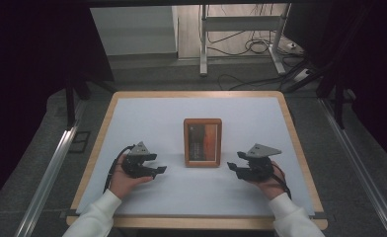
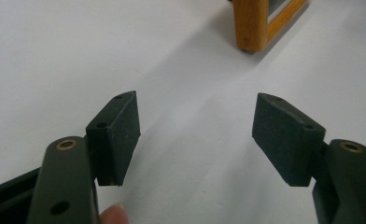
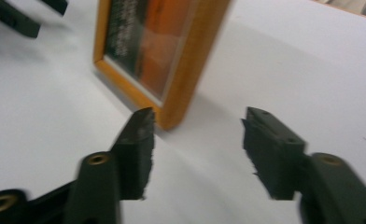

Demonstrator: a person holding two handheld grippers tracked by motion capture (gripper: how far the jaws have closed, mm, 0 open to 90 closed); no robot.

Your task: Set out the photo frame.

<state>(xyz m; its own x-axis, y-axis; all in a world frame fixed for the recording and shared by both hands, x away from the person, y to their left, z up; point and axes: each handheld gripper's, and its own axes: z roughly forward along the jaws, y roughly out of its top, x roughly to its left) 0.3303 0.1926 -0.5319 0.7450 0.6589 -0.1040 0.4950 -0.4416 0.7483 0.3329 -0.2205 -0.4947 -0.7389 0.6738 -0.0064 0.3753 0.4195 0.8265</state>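
A wooden picture frame [image 1: 203,142] with an orange and dark picture rests at the middle of the white mat [image 1: 147,118]. My left gripper [image 1: 158,170] is held to the frame's left and points right toward it. Its jaws are open over bare mat [image 2: 195,135], and the frame's corner [image 2: 255,23] shows farther off. My right gripper [image 1: 232,167] is held to the frame's right and points left. Its jaws are open [image 3: 197,144] with nothing between them, just short of the frame's near corner [image 3: 176,70]. The left gripper's fingers [image 3: 17,21] show beyond the frame.
The mat covers a wood-edged table [image 1: 300,148]. Beyond its far edge, a metal stand [image 1: 204,39] and loose cables [image 1: 251,47] lie on the floor. Dark curtains hang on both sides. White sleeves [image 1: 95,217] enter from the bottom.
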